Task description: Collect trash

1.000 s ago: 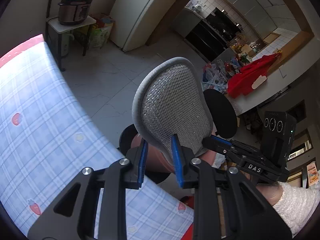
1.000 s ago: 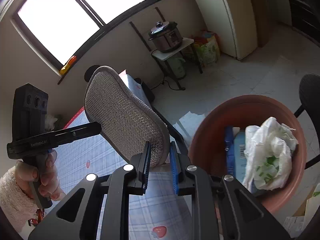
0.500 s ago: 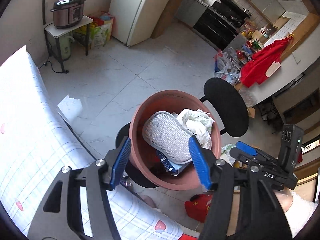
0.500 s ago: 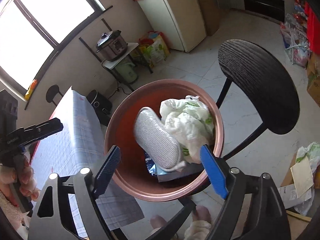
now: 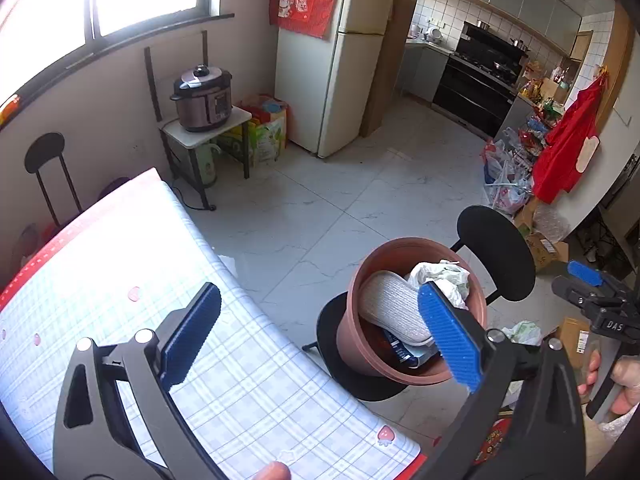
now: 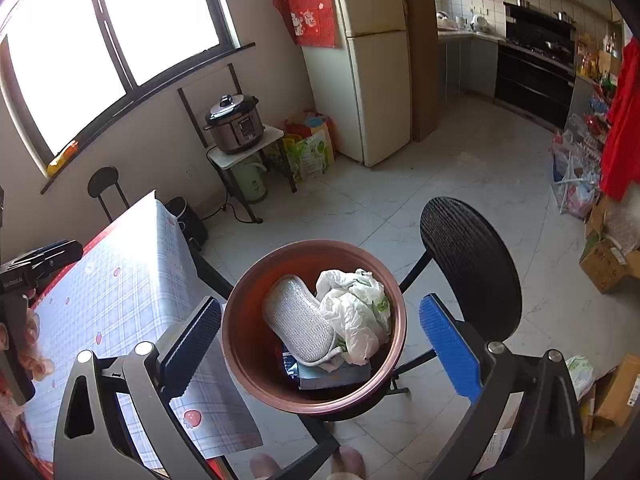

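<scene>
**Right wrist view: the pad lies in the basin**

The grey mesh pad (image 6: pixel 298 320) lies inside the brown basin (image 6: pixel 240 344), leaning on a crumpled white plastic bag (image 6: pixel 356 312). The basin stands on a black stool (image 5: pixel 332 344) beside the checked tabletop (image 5: pixel 120 280). The right tool (image 6: pixel 320 334) and the left tool (image 5: pixel 320 330) have just been opening; both jaws stand wide and hold nothing.

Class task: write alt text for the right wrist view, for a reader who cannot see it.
A brown bin on a black chair holds a grey mesh pad and crumpled white bag, framed by the open, empty right gripper; a checked tablecloth lies left.
</scene>
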The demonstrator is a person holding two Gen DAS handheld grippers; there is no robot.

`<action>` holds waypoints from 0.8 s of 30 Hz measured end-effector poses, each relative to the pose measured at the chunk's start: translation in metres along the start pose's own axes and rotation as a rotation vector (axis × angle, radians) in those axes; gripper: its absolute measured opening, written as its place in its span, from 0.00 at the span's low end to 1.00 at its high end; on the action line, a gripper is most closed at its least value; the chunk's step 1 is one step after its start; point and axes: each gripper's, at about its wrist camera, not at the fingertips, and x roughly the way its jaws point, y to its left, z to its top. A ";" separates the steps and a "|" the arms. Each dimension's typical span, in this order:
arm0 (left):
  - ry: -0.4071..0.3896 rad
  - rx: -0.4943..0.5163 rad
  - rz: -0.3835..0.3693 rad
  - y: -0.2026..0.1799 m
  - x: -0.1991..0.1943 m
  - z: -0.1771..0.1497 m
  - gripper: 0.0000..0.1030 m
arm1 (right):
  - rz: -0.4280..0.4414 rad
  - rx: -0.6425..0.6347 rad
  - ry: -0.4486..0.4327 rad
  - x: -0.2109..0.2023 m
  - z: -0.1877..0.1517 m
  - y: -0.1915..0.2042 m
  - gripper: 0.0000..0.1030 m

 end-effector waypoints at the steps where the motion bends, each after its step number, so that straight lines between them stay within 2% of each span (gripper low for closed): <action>1: -0.013 0.005 0.015 0.001 -0.008 0.000 0.94 | -0.005 -0.007 -0.011 -0.007 0.002 0.003 0.95; 5: -0.077 0.027 0.048 -0.001 -0.044 -0.001 0.94 | -0.027 -0.003 -0.046 -0.039 0.005 0.013 0.95; 8: -0.127 0.024 0.064 -0.005 -0.073 -0.004 0.94 | -0.013 -0.016 -0.061 -0.061 0.007 0.022 0.95; 10: -0.155 0.020 0.058 -0.010 -0.090 -0.005 0.94 | 0.000 -0.020 -0.073 -0.076 0.008 0.028 0.95; 13: -0.187 0.016 0.034 -0.017 -0.114 -0.006 0.95 | -0.025 -0.024 -0.106 -0.098 0.009 0.034 0.95; 18: -0.212 0.030 0.046 -0.035 -0.142 -0.009 0.95 | -0.083 -0.013 -0.156 -0.130 0.007 0.041 0.95; 21: -0.218 0.075 0.057 -0.053 -0.151 -0.012 0.95 | -0.134 0.007 -0.167 -0.146 0.006 0.041 0.95; 24: -0.226 0.130 0.041 -0.069 -0.157 -0.015 0.95 | -0.146 0.033 -0.177 -0.157 0.006 0.038 0.95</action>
